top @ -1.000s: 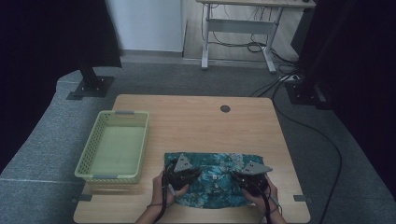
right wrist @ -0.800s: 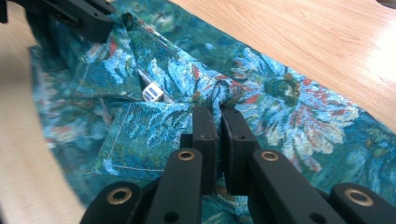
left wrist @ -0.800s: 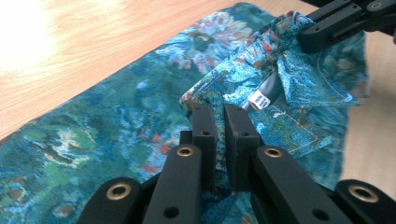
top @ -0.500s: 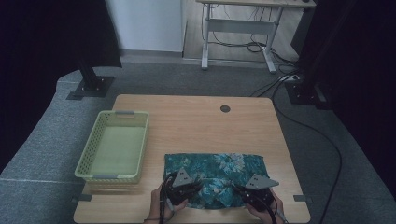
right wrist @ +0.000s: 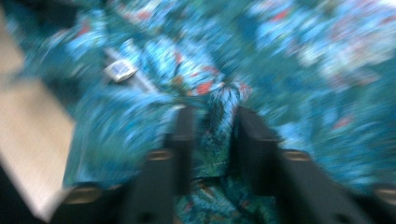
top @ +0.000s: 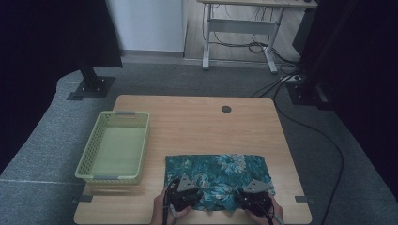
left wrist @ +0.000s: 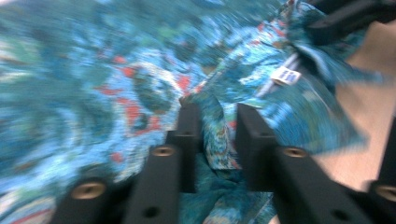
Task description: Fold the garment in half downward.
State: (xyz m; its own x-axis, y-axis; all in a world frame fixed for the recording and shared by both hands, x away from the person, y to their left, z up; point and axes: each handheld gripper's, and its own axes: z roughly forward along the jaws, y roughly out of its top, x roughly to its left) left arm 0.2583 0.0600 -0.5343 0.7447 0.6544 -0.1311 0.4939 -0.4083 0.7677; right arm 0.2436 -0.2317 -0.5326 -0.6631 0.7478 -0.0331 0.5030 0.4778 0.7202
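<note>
At the table's near edge we pinch the floral cloth point(top: 213, 180) with both left gripper point(top: 187, 196) and right gripper point(top: 251, 199) clamped tight, risking uneven pull skewing the fold.

Cloth point(top: 216, 176): teal-green fabric with a pale floral print and small red flecks. Lies flat-ish as a folded rectangle on the near right part of the table. Near edge bunched and rumpled, with a fold pinched up at each near corner. Small white label point(left wrist: 286, 75) at that edge.
</note>
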